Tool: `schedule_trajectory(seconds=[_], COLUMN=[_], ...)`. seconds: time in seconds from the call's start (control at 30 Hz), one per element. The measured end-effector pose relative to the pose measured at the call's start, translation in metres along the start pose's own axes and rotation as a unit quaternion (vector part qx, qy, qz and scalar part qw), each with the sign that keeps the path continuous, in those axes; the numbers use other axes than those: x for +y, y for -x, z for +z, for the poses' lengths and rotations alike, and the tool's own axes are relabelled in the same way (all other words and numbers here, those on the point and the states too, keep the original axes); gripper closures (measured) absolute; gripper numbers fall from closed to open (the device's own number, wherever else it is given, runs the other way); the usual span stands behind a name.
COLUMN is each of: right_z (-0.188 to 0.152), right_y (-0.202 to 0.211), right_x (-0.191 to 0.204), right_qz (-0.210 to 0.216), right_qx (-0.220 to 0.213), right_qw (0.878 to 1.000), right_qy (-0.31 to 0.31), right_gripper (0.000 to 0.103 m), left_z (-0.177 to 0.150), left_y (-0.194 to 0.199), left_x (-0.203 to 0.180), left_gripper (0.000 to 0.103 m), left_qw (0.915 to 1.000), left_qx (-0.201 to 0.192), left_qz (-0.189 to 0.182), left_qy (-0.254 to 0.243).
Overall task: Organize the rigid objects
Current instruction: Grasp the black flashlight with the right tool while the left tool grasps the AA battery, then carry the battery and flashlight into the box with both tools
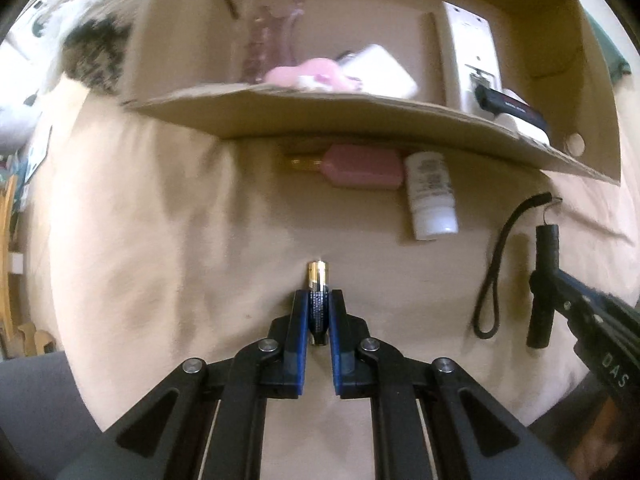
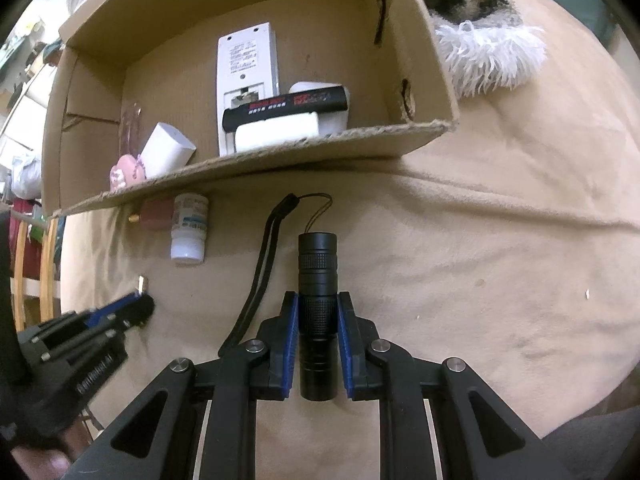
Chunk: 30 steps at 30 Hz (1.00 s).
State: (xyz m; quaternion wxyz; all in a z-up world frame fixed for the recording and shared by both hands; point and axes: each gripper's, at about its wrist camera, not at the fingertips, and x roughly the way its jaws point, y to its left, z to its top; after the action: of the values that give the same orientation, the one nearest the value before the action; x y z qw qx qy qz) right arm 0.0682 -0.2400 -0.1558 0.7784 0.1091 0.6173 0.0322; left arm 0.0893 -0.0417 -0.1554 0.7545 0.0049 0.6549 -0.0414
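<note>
My left gripper [image 1: 319,298] is shut on a black and gold battery [image 1: 318,288], held just above the beige cloth. My right gripper [image 2: 318,300] is shut on a black flashlight [image 2: 318,276] whose wrist strap [image 2: 260,268] trails to its left. The flashlight [image 1: 544,280] and right gripper also show at the right of the left wrist view; the left gripper [image 2: 136,308] shows at the left of the right wrist view. An open cardboard box [image 1: 360,108] lies ahead, holding a white remote [image 2: 246,76], a black bar [image 2: 286,106], a white block [image 2: 168,152] and pink items [image 1: 308,74].
A pink bottle with a gold cap [image 1: 360,166] and a white bottle [image 1: 430,196] lie on the cloth just under the box's front flap. A fluffy white and spotted fabric [image 2: 480,20] lies right of the box. Wooden furniture [image 2: 44,260] stands at the left.
</note>
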Motion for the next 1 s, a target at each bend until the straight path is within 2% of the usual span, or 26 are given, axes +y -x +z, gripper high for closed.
schedule_trajectory(seconds=[0.4, 0.47, 0.57, 0.67, 0.8, 1.0], right_z=[-0.007, -0.009, -0.013, -0.017, -0.011, 0.019], right_y=[0.030, 0.039, 0.055, 0.074, 0.100, 0.137], right_x=[0.007, 0.012, 0.020, 0.026, 0.029, 0.031], right_qz=[0.022, 0.025, 0.031, 0.040, 0.060, 0.082], right_qx=[-0.034, -0.045, -0.066, -0.096, -0.137, -0.188], right_qw=[0.999, 0.998, 0.996, 0.993, 0.987, 0.976], right_qy=[0.023, 0.032, 0.050, 0.062, 0.064, 0.068], right_gripper=[0.084, 0.084, 0.084, 0.084, 0.084, 0.084], left_z=[-0.012, -0.009, -0.008, 0.014, 0.024, 0.048], left_y=[0.034, 0.049, 0.076, 0.114, 0.148, 0.173], left_x=[0.047, 0.052, 0.059, 0.065, 0.046, 0.023], left_gripper=[0.094, 0.094, 0.094, 0.094, 0.094, 0.094], left_qw=[0.9990, 0.9981, 0.9957, 0.9921, 0.9876, 0.9800], left_qx=[-0.026, -0.043, -0.066, -0.109, -0.145, -0.193], left_qz=[0.007, 0.006, -0.022, -0.020, -0.016, -0.016], left_qy=[0.037, 0.044, 0.062, 0.059, 0.056, 0.045])
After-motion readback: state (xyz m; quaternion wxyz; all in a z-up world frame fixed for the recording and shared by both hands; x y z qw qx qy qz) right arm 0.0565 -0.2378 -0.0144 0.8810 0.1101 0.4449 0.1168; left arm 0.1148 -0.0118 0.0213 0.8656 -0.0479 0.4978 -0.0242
